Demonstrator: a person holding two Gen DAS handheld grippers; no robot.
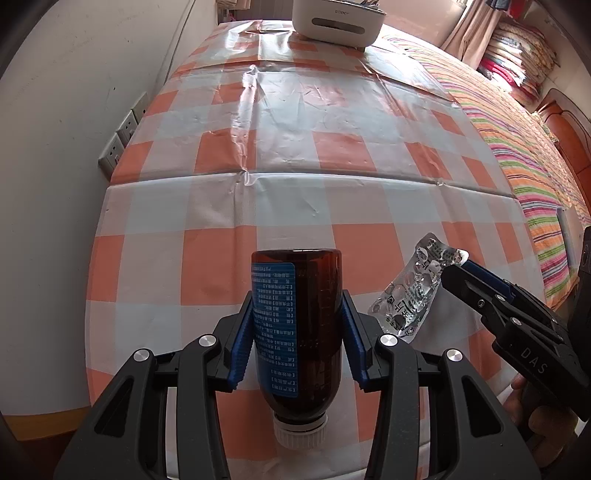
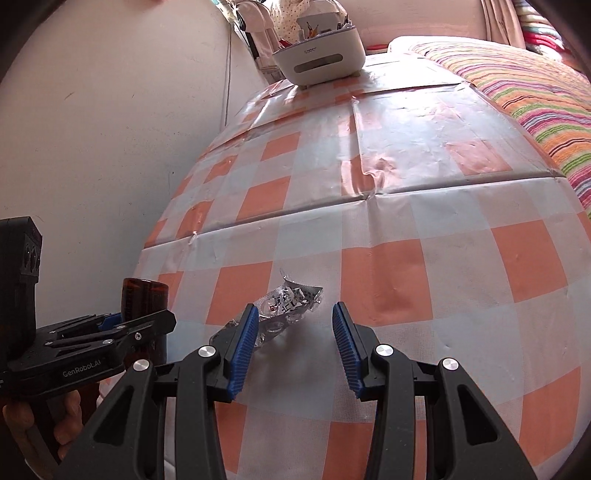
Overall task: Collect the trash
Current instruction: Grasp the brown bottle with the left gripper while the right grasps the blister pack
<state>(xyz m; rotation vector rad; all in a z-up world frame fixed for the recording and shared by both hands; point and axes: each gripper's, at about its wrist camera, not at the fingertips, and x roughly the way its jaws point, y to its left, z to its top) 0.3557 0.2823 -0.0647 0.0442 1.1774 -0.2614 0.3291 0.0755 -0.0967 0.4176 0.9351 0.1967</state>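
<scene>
My left gripper [image 1: 297,295] is shut on a brown medicine bottle [image 1: 299,325] with a blue label, held upside down with its white cap toward the camera. In the right wrist view the bottle [image 2: 144,299] shows at the lower left, inside the left gripper [image 2: 110,325]. A crumpled silver blister pack [image 2: 280,299] lies on the checked tablecloth [image 2: 406,258]. My right gripper [image 2: 295,308] stands open just short of it, with the pack partly behind the left finger. In the left wrist view the pack [image 1: 410,291] lies beside the right gripper [image 1: 456,266], whose tips are at its far edge.
A white desktop bin [image 1: 336,22] holding bits of rubbish stands at the table's far end [image 2: 319,61]. A wall with sockets [image 1: 122,136] runs along the left. A bed with a striped blanket [image 1: 517,155] borders the right side. A hand [image 2: 22,424] shows at the lower left.
</scene>
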